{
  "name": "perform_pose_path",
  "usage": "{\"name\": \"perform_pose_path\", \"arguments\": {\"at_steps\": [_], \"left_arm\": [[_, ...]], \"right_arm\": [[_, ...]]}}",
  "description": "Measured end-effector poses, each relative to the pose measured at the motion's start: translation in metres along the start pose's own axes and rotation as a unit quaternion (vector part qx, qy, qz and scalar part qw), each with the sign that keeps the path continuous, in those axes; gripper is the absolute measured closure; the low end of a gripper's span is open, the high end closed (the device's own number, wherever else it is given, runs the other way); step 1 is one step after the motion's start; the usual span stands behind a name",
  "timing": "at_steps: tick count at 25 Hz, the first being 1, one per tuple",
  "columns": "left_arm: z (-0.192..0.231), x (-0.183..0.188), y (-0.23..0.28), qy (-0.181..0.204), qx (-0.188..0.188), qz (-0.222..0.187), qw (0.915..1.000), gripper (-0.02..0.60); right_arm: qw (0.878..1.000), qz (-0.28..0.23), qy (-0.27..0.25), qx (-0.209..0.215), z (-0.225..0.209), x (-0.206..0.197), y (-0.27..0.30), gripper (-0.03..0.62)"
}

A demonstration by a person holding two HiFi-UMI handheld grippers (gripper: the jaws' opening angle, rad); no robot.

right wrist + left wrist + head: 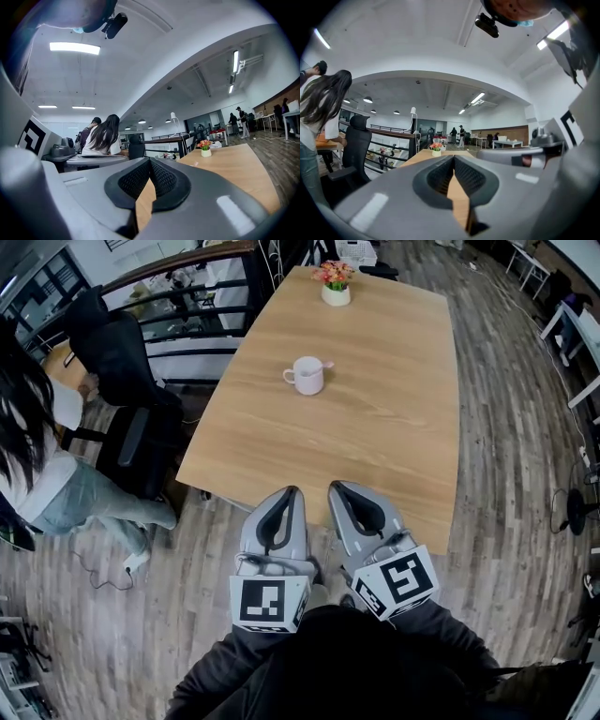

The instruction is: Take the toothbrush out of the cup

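A white cup [307, 376] with a pink toothbrush [323, 365] leaning out of its right side stands near the middle of the wooden table [394, 427]. My left gripper [292, 491] and right gripper [336, 486] are side by side at the table's near edge, well short of the cup. Both point level across the table. In the left gripper view the left gripper [453, 156] has its tips touching with nothing between them. The right gripper [150, 160] looks the same in the right gripper view. Neither gripper view shows the cup.
A small pot of flowers [335, 283] sits at the table's far end, also seen as flowers [436, 149] and flowers [205, 147]. A black office chair [131, 381] and a seated person [42, 465] are left of the table. Railing runs behind them.
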State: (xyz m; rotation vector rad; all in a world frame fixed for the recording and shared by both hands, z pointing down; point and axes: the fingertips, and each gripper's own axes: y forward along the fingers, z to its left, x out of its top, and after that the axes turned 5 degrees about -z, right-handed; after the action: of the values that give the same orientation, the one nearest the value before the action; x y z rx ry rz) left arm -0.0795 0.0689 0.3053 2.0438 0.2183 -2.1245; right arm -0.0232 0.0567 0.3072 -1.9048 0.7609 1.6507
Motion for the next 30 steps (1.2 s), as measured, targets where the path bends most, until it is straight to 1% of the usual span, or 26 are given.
{"name": "perform_pose_path", "arguments": {"at_steps": [3, 8, 12, 15, 18, 22, 27, 30], "left_arm": [[0.02, 0.007, 0.01, -0.01, -0.007, -0.008, 0.9999, 0.574], [0.047, 0.01, 0.022, -0.015, -0.01, -0.017, 0.9997, 0.574], [0.057, 0.012, 0.03, -0.029, -0.012, -0.019, 0.9993, 0.574], [0.062, 0.012, 0.037, -0.028, -0.01, -0.024, 0.9993, 0.574], [0.061, 0.007, 0.044, -0.032, -0.012, -0.017, 0.9993, 0.574], [0.064, 0.009, 0.063, -0.017, -0.009, -0.021, 0.9996, 0.574], [0.06, 0.018, 0.084, 0.002, -0.01, -0.019, 0.9998, 0.574], [0.057, 0.015, 0.097, 0.008, -0.015, -0.013, 0.9998, 0.574]], "right_arm": [[1.0, 0.002, -0.011, -0.004, 0.005, 0.006, 0.024, 0.592], [1.0, 0.009, -0.023, -0.009, 0.011, 0.01, 0.051, 0.592], [0.999, 0.013, -0.032, -0.01, 0.01, 0.013, 0.064, 0.592], [0.999, 0.013, -0.037, -0.009, 0.009, 0.013, 0.069, 0.592], [0.999, 0.011, -0.037, -0.011, 0.0, 0.012, 0.074, 0.592], [0.999, 0.003, -0.034, -0.008, -0.015, 0.013, 0.086, 0.592], [1.0, -0.013, -0.026, -0.007, -0.035, 0.024, 0.096, 0.592], [1.0, -0.013, -0.016, -0.01, -0.048, 0.023, 0.102, 0.592]]}}
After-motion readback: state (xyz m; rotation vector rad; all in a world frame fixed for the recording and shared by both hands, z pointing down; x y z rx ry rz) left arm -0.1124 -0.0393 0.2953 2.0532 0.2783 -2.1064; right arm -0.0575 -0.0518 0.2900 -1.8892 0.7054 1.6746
